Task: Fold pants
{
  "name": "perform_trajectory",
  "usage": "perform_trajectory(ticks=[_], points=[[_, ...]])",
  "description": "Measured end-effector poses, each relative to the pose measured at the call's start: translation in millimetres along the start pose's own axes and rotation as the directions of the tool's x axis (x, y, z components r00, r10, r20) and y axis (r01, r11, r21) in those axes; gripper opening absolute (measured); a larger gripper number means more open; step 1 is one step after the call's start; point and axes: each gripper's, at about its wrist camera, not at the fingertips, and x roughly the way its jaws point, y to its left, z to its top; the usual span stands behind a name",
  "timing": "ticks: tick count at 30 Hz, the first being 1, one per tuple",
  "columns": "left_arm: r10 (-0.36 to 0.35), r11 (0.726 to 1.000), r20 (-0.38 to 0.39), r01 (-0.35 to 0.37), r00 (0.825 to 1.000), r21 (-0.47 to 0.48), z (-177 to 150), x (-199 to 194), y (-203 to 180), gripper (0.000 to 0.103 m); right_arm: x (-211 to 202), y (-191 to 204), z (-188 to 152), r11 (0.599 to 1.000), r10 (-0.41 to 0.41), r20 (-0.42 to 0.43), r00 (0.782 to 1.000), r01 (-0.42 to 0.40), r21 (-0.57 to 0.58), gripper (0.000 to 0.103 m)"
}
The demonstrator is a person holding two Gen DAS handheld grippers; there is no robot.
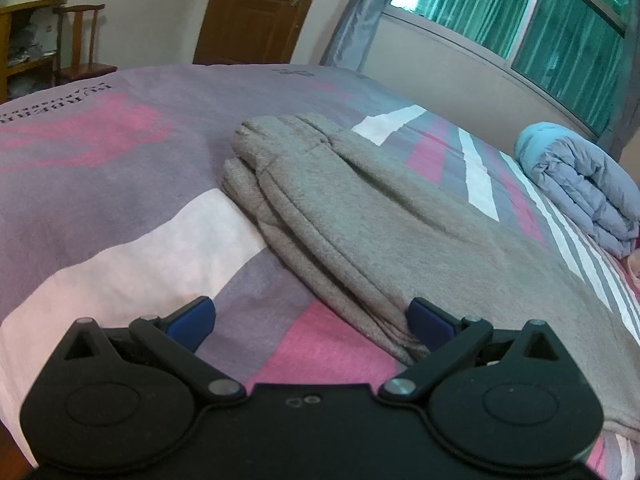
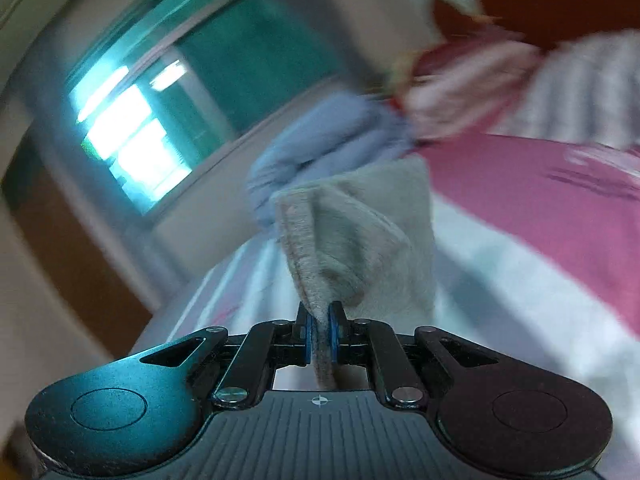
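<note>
Grey pants (image 1: 360,216) lie folded lengthwise on the bed, waistband at the far end. My left gripper (image 1: 310,322) is open wide just above the sheet; its right finger touches the pants' near left edge and its left finger is over bare sheet. In the right wrist view my right gripper (image 2: 321,334) is shut on a folded grey edge of the pants (image 2: 360,240) and holds it raised above the bed. That view is motion-blurred.
The bed sheet (image 1: 100,152) is purple, pink and white. A rolled blue quilt (image 1: 580,184) lies at the right by the window; it also shows in the right wrist view (image 2: 320,152). A wooden chair (image 1: 80,40) and door (image 1: 256,12) stand beyond the bed.
</note>
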Motion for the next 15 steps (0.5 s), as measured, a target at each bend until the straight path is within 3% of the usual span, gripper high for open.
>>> perform_trajectory(ticks=[3,6,8,9,10,11,12,13,15], points=[[-0.026,1.0,-0.002,0.026,1.0,0.016,2.7,-3.7,3.2,0.097,22.3,57.5,-29.7,0.989,0.071,-0.076,0.995,-0.08,-0.124,0.008],[-0.043,0.999,0.002,0.043,0.999,0.022,4.0,-8.2,8.8,0.097,48.5,106.1,-79.7,0.961,0.113,-0.197,0.974,-0.158,-0.225,0.009],[-0.052,0.998,0.0,0.052,0.999,0.02,5.6,-9.2,12.9,0.097,64.5,135.6,-122.5,0.928,0.132,-0.299,0.945,-0.224,-0.297,0.009],[-0.06,0.998,-0.003,0.06,0.998,0.017,5.8,-9.3,14.1,0.097,73.6,145.2,-144.2,0.913,0.143,-0.366,0.92,-0.265,-0.31,0.009],[-0.068,0.998,-0.007,0.068,0.998,0.015,5.8,-9.1,15.2,0.097,87.1,156.5,-172.6,0.89,0.117,-0.472,0.874,-0.302,-0.341,0.016],[-0.074,0.997,-0.009,0.074,0.997,0.016,6.1,-8.8,14.9,0.097,95.5,167.7,-197.4,0.864,0.048,-0.533,0.844,-0.303,-0.402,0.025],[-0.079,0.997,-0.01,0.079,0.997,0.018,5.8,-8.9,15.6,0.097,88.1,178.8,-214.1,0.818,0.023,-0.488,0.873,-0.297,-0.493,0.053],[-0.083,0.996,-0.011,0.083,0.996,0.021,5.8,-9.0,15.7,0.097,79.1,188.3,-223.6,0.776,0.048,-0.467,0.883,-0.327,-0.539,0.065],[-0.086,0.996,-0.015,0.086,0.996,0.025,5.1,-7.7,15.2,0.097,65.8,197.7,-229.4,0.759,0.146,-0.506,0.85,-0.424,-0.494,0.068]])
